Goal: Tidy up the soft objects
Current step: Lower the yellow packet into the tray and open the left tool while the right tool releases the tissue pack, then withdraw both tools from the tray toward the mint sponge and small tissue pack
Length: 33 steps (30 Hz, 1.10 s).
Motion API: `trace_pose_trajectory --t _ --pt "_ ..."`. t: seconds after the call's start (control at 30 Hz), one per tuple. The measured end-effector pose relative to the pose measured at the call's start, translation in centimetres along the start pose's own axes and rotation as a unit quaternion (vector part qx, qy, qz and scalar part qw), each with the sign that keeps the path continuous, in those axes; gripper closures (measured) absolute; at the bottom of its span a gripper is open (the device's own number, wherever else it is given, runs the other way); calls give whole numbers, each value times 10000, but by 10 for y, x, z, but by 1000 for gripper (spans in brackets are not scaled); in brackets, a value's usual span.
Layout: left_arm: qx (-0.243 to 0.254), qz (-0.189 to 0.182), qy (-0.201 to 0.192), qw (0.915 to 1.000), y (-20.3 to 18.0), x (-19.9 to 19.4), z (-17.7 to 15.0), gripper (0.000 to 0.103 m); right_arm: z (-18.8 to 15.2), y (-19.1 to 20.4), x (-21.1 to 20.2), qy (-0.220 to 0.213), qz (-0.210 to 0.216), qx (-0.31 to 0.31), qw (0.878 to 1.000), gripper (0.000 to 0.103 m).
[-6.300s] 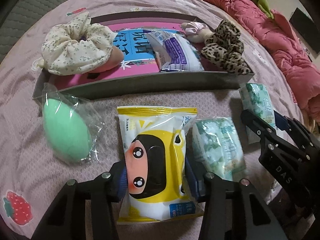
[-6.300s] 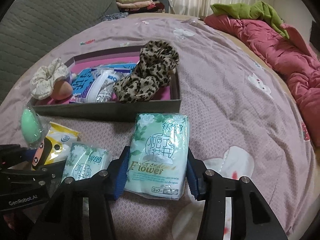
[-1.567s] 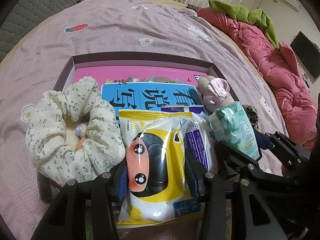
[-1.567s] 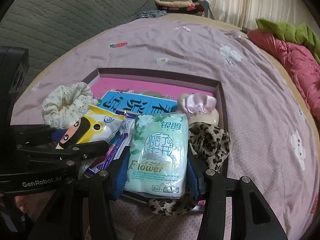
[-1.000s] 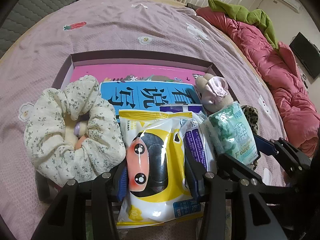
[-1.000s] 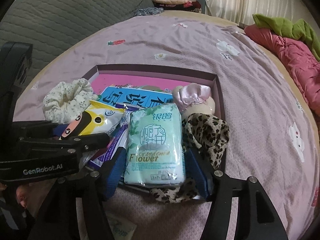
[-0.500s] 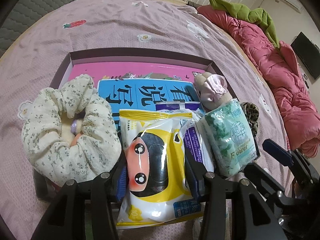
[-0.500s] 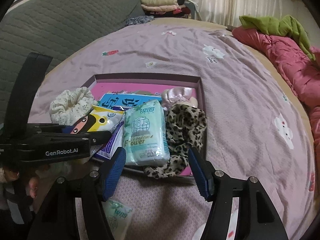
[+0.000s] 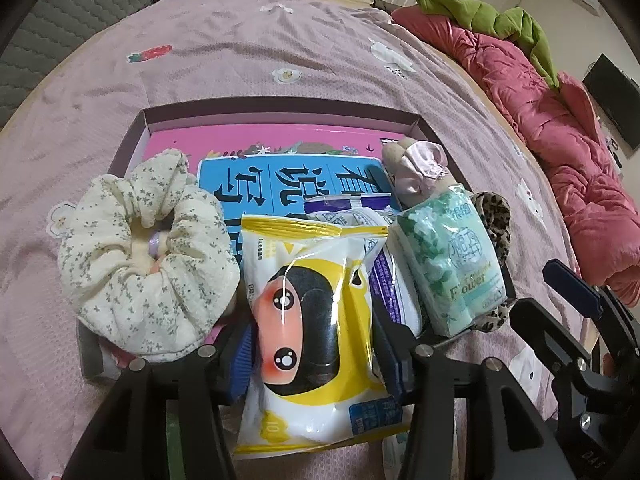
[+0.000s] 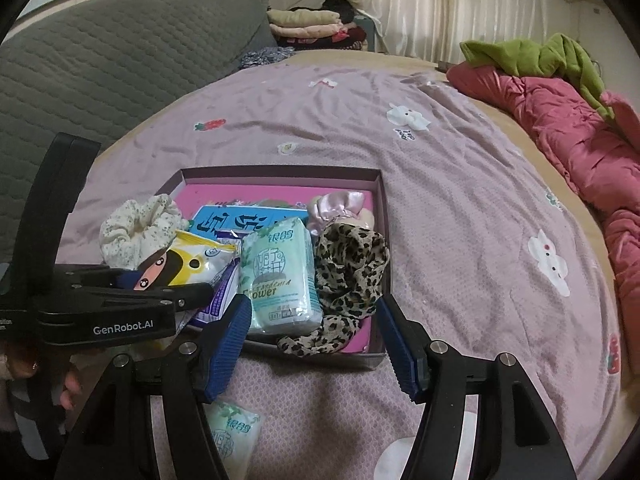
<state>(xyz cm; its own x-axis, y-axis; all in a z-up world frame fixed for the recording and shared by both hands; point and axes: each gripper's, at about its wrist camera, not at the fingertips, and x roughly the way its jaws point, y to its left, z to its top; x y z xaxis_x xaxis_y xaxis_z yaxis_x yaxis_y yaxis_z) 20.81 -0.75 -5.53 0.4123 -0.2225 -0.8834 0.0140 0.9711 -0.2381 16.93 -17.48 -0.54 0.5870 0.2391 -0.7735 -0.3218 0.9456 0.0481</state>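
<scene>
Yellow-and-white plastic tissue pack with a cartoon face [image 9: 316, 320]: lies between the left gripper's [image 9: 316, 354] blue pads, over the near wall of the shallow purple-grey cardboard box [image 9: 280, 104], its far end resting on a purple-and-white packet [image 9: 390, 280].
Left gripper: jaws have just been opening; the pads look barely clear of the pack, so no firm grip.
Right gripper [image 10: 314, 344]: jaws wide apart and empty, above the box's near edge.
Mint-green floral tissue pack [image 10: 278, 276]: lying in the box, at 12 o'clock of the right gripper, touching the leopard-print scrunchie [image 10: 350, 276] at its 3 o'clock.
Cream floral scrunchie [image 9: 144, 260]: at 9 o'clock of the yellow pack, inside the box.
Second small mint-green tissue pack [image 10: 232, 432]: on the mauve bedspread [image 10: 460, 220], at 6 o'clock, outside the box.
</scene>
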Motion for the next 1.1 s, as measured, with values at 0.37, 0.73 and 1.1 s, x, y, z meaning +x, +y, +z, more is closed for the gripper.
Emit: trace_pose_trajectory --t 0.37,0.73,1.1 --pt "-17 2 -152 9999 -1 -18 -1 45 -1 0 -14 -126 -35 38 9999 36" --pt "38 -37 -450 9990 -3 -51 -7 42 0 7 -37 -324 -47 43 9995 36" --pt "-132 7 -841 9964 14 -97 -15 42 -4 17 -65 -519 -88 -15 9986 36"
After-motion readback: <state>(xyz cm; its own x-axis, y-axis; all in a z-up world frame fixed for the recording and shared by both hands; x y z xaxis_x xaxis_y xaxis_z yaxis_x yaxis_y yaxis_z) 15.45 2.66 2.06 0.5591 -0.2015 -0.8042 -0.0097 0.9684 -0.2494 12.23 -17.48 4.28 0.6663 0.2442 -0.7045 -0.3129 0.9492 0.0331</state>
